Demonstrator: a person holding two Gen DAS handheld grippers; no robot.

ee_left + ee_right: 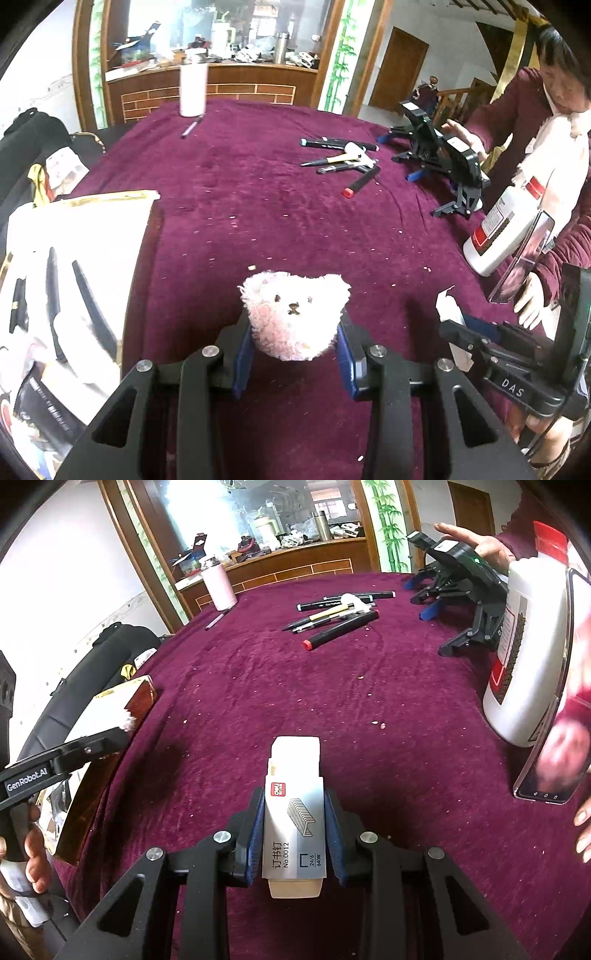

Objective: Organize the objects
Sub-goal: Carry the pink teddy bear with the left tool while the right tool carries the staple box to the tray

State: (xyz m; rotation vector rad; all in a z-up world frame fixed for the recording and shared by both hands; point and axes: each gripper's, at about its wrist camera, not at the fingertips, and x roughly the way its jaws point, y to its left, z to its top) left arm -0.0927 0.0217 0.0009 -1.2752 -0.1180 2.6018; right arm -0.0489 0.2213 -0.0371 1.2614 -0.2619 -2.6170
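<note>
Nearest, left hand-held gripper clamped on a pink plush bear, blue pads pressing both flanks, bear lifted above the maroon desk. Likewise right hand-held gripper clamped on a staple box, inner tray slid partly out at both ends, box held clear of the cloth. Just left, near edge: an open white box with dark items inside, contents too blurred to name. Near right: a white bottle with red label, leaning, and a phone propped against it, a hand beside the phone. Scattered pale crumbs across mid-desk. Farther, right of centre: a loose heap of pens and markers, one red-capped marker lying nearest. Far right: two spare black grippers resting on the desk, another person's hand on one. Far left: a white cylinder standing upright, a single pen lying just in front.
</note>
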